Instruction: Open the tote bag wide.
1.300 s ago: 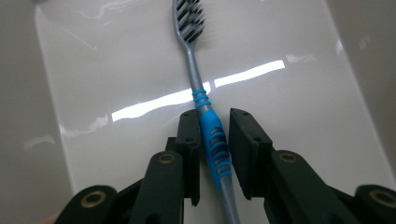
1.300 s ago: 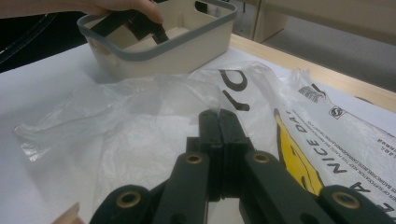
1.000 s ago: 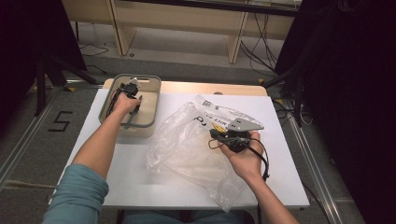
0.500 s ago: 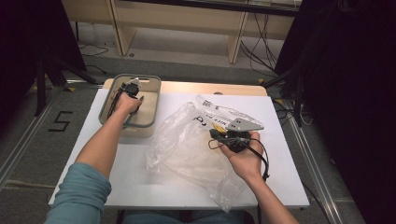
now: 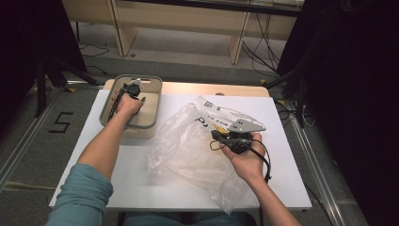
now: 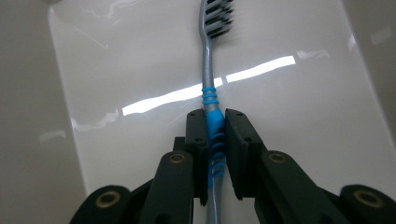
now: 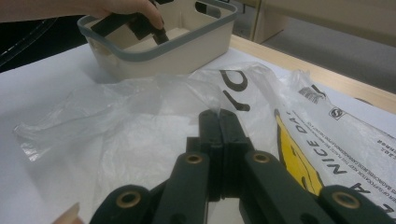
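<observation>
A grey toothbrush [image 6: 205, 70] with a blue ribbed grip lies on the glossy floor of the beige bin [image 5: 153, 101]. My left gripper [image 6: 216, 126] reaches down into that bin; its jaws have just been closing and the pads now press on the blue grip from both sides. In the high view the left gripper [image 5: 129, 89] sits at the bin's far left corner. A clear plastic bag [image 5: 188, 150] with yellow and black print is spread over the table's middle. My right gripper [image 7: 218, 116] is shut, with a fold of the bag's film pinched at its tips.
The bin [image 7: 187, 51] has a grey rim and stands at the table's far left. The white table [image 5: 117, 188] ends in a wooden strip at the back. Wooden shelving legs and cables stand on the floor beyond.
</observation>
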Tool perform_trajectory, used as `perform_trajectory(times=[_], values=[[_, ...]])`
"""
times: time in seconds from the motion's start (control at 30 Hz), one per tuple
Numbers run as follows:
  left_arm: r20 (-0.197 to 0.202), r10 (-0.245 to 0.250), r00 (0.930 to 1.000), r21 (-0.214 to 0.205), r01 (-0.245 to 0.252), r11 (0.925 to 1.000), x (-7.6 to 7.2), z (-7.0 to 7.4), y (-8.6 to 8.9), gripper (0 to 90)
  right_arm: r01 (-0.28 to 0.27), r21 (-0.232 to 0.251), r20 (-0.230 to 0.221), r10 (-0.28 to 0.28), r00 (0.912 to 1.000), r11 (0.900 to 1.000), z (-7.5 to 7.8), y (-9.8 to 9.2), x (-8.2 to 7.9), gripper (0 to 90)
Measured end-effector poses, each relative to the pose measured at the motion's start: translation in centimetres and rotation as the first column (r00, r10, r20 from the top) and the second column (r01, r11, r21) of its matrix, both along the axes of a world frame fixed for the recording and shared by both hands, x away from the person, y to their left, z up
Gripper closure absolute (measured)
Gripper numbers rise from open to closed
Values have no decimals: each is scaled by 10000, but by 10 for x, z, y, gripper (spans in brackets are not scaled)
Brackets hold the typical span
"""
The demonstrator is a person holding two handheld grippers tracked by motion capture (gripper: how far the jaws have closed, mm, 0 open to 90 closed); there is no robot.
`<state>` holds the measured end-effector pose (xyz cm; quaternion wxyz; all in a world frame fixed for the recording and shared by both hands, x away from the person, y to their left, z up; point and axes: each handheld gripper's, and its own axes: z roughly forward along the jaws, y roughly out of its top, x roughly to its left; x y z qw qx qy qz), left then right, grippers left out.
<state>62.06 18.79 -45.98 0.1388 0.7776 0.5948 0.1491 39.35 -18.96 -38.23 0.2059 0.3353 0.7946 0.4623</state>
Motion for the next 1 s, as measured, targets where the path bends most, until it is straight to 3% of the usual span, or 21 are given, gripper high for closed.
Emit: perform_trajectory(times=[0.8, 1.0], values=[[193, 45, 9998, -89, -43, 10000, -1, 0, 2, 795, 10, 5, -12, -10, 10000, 10000, -1, 1, 0, 900], [393, 57, 9992, -103, -53, 9999, -1, 3, 3, 795, 13, -6, -5, -13, 10000, 10000, -1, 0, 1, 900]])
